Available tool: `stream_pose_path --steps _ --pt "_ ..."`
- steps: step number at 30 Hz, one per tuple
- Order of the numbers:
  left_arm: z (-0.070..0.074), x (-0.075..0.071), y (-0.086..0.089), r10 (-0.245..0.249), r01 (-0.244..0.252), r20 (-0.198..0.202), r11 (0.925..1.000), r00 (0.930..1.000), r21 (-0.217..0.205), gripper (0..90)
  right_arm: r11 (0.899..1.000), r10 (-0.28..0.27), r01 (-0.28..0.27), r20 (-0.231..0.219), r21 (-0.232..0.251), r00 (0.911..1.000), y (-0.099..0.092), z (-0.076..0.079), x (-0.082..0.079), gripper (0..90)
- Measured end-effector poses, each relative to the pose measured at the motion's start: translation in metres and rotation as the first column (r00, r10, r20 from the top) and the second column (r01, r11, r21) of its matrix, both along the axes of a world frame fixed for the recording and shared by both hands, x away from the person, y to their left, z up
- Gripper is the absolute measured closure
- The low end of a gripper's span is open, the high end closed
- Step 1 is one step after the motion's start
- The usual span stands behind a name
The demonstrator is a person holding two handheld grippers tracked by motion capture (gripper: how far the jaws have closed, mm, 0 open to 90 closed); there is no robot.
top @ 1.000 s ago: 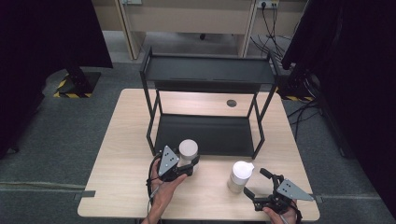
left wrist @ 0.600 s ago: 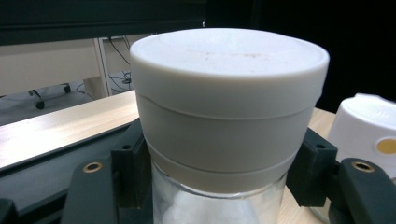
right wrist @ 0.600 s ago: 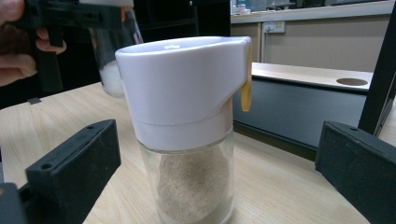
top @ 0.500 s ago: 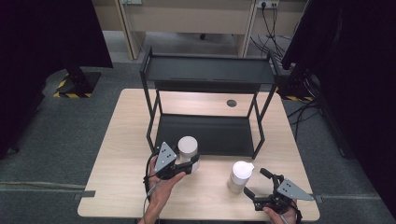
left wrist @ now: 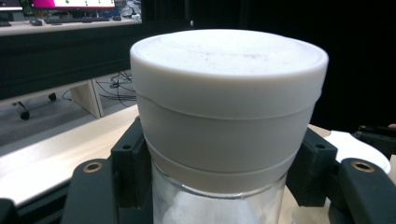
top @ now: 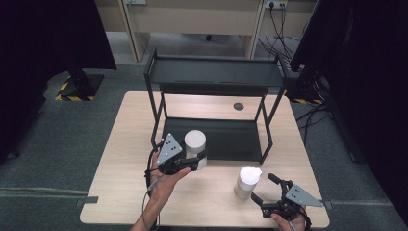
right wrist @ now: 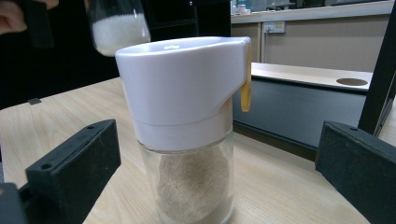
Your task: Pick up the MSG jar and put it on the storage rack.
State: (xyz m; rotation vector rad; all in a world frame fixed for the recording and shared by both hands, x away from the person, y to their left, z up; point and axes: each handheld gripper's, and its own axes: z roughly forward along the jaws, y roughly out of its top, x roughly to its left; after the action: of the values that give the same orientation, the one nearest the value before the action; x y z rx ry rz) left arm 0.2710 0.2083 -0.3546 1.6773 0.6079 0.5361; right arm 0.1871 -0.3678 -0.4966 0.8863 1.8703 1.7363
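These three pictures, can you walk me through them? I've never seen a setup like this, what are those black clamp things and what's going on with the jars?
A person sits at a wooden table and holds a hand-operated clamp, called a gripper, in each hand. The high view looks down from above. The other two pictures come from small cameras riding on the grippers, looking out between their black jaws.

The left gripper is shut on a white-lidded glass jar with white powder inside, and holds it off the table. The right gripper is open, its jaws either side of a second jar but not touching. That one holds brownish powder, has a pouring lid, and stands on the table. Behind them stands a black two-level shelf.
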Motion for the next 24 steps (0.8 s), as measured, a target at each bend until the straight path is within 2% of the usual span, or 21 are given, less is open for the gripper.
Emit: stream_pose_path --steps 10,18,24 --pt "0.040 0.014 -0.004 -0.007 0.007 0.003 0.9999 1.0000 0.010 34.8 1.000 0.000 0.000 0.000 0.001 1.0000 0.000 0.000 0.000 0.3" --pt "0.074 0.022 0.000 0.008 -0.008 0.008 1.0000 0.9999 0.001 34.9 1.000 0.001 -0.001 -0.002 0.005 1.0000 -0.001 0.000 0.000 0.3" --pt "0.100 0.028 0.003 0.022 -0.022 0.008 0.9997 0.9997 0.013 34.9 1.000 0.003 -0.003 -0.004 0.004 1.0000 0.000 0.000 0.000 0.3"
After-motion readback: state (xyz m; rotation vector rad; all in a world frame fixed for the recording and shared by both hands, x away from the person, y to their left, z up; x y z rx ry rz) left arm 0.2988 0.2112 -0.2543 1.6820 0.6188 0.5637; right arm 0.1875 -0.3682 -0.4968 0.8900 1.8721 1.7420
